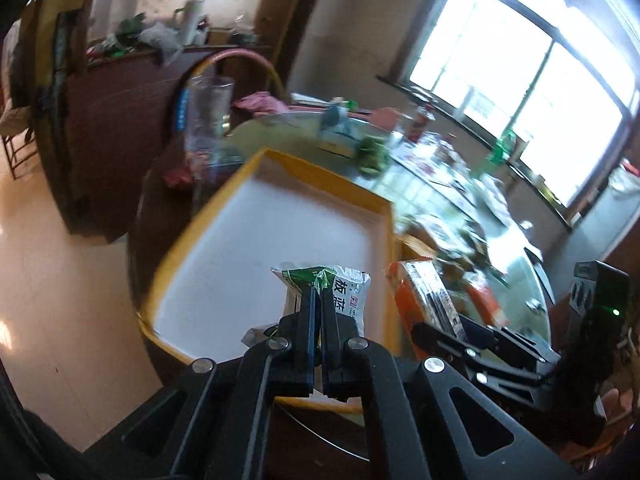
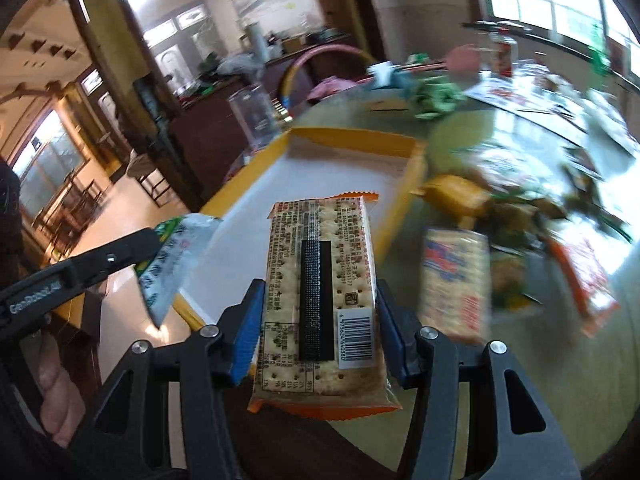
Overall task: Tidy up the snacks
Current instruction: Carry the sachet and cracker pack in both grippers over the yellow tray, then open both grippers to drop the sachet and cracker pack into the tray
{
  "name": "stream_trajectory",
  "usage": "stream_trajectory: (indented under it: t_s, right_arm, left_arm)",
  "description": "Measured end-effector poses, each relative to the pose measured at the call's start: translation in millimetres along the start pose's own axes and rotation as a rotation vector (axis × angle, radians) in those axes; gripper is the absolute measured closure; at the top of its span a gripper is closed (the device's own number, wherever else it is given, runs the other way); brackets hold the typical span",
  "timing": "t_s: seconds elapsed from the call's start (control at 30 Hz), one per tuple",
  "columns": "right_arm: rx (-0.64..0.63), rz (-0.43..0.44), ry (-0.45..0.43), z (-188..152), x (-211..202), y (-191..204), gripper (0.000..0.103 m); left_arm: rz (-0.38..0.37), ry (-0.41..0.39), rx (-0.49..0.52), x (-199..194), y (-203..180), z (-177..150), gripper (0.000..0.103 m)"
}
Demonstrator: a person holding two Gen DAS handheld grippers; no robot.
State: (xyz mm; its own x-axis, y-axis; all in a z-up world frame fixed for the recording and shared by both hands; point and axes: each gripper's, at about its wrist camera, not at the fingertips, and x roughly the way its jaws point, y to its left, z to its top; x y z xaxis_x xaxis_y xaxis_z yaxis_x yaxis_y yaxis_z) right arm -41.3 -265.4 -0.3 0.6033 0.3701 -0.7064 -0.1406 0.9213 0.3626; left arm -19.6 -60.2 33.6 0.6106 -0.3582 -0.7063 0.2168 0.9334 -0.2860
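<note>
My left gripper [image 1: 319, 304] is shut on a small green and white sachet [image 1: 346, 292], held above the near edge of the yellow-rimmed white tray [image 1: 280, 240]. The sachet [image 2: 176, 252] and left gripper [image 2: 148, 246] also show at the left of the right wrist view. My right gripper [image 2: 320, 316] is shut on a cracker pack [image 2: 320, 300] with orange ends, held over the tray's [image 2: 404, 208] near right corner. In the left wrist view the right gripper [image 1: 440, 326] and its cracker pack [image 1: 424, 292] sit just right of the tray.
Loose snacks lie on the glass round table [image 2: 500, 360] right of the tray: another cracker pack [image 2: 456, 280], an orange-edged packet [image 2: 584, 276], a yellow box [image 2: 456, 196]. A clear plastic jar [image 2: 254, 114] stands beyond the tray. A green pile [image 2: 434, 98] lies further back.
</note>
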Motion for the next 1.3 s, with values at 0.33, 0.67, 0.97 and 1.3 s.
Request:
stream_trajectory:
  t_s: [0.33, 0.67, 0.97, 1.3]
  right_arm:
    - [-0.071, -0.066, 0.166, 3, 108, 43, 0.048]
    - [-0.143, -0.151, 0.173, -5, 120, 48, 0.044]
    - [-0.023, -0.001, -0.020, -7, 29, 12, 0.019]
    - [0.067, -0.065, -0.126, -43, -71, -87, 0.018]
  left_arm:
    - [0.078, 0.111, -0.036, 72, 54, -1, 0.103]
    - [0.124, 0.149, -0.019, 78, 66, -2, 0.088]
    - [0.095, -0.015, 0.016, 15, 10, -8, 0.032]
    - [-0.035, 0.102, 0.199, 34, -108, -41, 0.025]
